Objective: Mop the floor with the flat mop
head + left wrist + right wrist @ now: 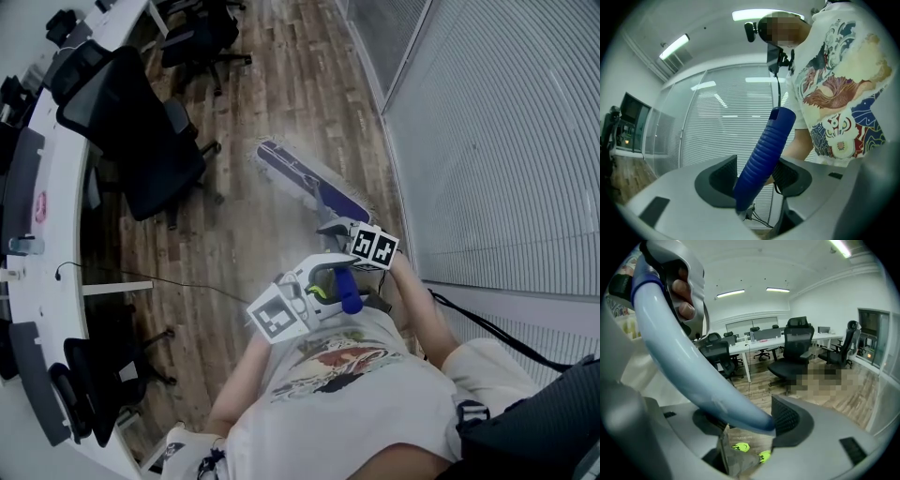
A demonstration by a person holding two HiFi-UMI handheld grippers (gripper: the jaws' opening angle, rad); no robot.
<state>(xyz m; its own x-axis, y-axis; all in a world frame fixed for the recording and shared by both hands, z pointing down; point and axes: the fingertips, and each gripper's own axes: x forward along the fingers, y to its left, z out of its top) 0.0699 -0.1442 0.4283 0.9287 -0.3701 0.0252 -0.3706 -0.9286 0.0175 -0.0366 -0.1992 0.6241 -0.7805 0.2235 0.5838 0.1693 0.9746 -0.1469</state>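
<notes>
The flat mop's purple head (302, 178) lies on the wooden floor beside the glass wall, and its pole runs back toward the person. My left gripper (330, 287) is shut on the ribbed blue handle grip (765, 152) at the top end of the mop, with the grip standing between its two black pads (721, 174). My right gripper (336, 229) sits lower down, shut on the pale pole (689, 364), which crosses slantwise between its jaws. The blue grip (346, 290) shows just in front of the person's white printed shirt.
A curved white desk (56, 197) runs along the left with black office chairs (141, 141) pulled up to it. Glass wall with blinds (487, 141) bounds the right. A thin cable (187, 281) lies on the floor. More chairs (794, 350) and desks stand beyond.
</notes>
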